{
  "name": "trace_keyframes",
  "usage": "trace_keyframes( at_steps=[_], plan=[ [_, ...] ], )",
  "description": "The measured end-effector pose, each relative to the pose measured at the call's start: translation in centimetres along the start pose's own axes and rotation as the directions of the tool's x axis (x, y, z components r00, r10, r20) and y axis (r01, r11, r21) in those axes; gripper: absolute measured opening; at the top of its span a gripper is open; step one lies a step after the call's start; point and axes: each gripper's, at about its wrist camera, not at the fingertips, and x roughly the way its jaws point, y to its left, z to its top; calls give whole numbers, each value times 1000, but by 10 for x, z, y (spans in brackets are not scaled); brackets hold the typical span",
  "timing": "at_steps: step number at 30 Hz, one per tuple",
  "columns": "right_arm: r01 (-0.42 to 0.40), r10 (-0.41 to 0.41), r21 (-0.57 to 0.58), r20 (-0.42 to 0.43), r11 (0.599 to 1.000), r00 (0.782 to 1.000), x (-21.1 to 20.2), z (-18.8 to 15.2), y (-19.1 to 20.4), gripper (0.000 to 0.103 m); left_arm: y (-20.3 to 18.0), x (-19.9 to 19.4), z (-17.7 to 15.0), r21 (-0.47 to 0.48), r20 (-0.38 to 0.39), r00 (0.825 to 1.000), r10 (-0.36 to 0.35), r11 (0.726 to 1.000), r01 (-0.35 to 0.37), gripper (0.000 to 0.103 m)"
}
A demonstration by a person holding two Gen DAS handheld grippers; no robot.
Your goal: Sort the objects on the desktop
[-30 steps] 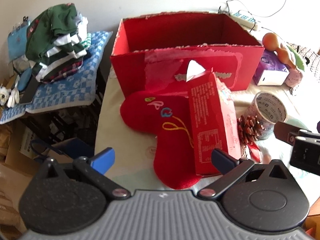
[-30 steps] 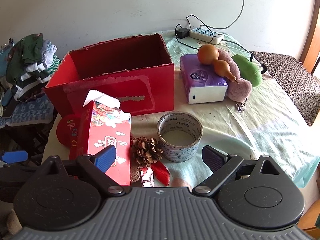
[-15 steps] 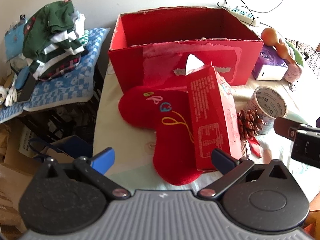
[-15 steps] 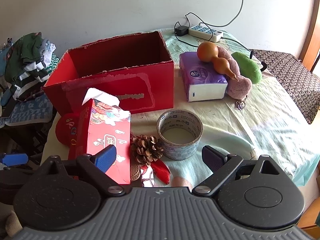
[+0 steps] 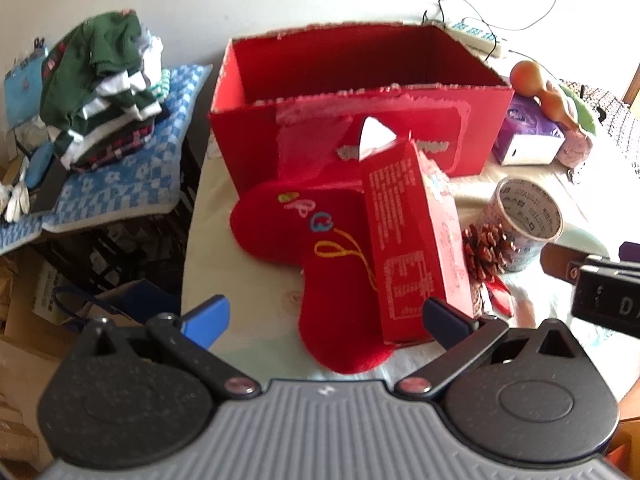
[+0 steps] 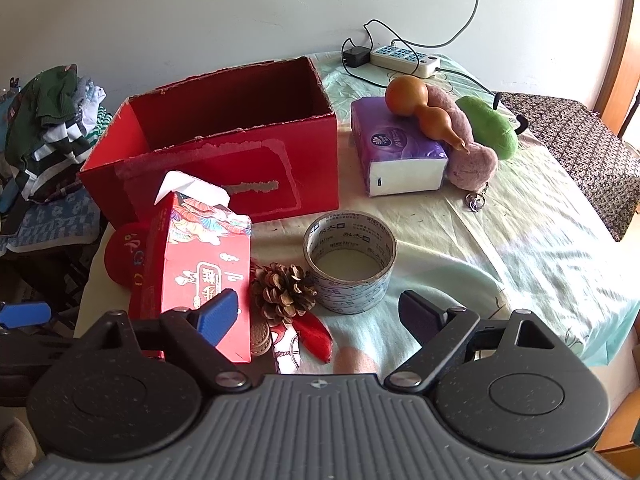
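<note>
Both tongs gape wide and hold nothing — the right gripper (image 6: pixel 316 310) low in the frame over the pinecone (image 6: pixel 283 293) and tape roll (image 6: pixel 350 266), the left gripper (image 5: pixel 326 316) over the red stocking (image 5: pixel 320 264). The tissue box (image 6: pixel 196 276) leans on that stocking; a careless grab could topple it. Beyond, at centre, the red box (image 6: pixel 224 172) stands open.

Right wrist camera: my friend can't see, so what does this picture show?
The open right gripper hovers over a table above a pine cone and a roll of tape. A red tissue box lies to the left, before an open red cardboard box. Behind on the right, a gourd rests on a purple tissue pack.
</note>
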Motion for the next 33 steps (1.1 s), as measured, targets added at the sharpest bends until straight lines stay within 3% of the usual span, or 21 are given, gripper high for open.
trace_keyframes(
  at_steps=[9,15,19,22,25,27,33],
  plan=[
    [-7,7,-4,2,1000,1000,3,3,-1,87,-4,-2,5,22,19,1000,-2,1000,1,102],
    [-5,5,25,14,1000,1000,5,7,-10,87,-2,-9,8,26,66,997,-50,999,48,102],
    [17,-19,63,25,998,1000,12,11,-28,86,-4,-26,13,77,157,980,-124,991,113,102],
    [28,-29,76,14,997,999,22,15,-43,78,-18,-36,14,149,215,960,-176,978,146,98],
    [26,-27,81,10,996,1000,31,22,-55,78,-39,-33,21,207,206,951,-232,960,189,101],
    [26,-27,76,7,997,1000,39,29,-61,78,-53,-25,29,220,184,958,-221,959,179,101],
    [-42,43,35,-35,999,998,65,50,-77,78,-84,5,55,206,121,953,-277,947,248,101]
  ],
)
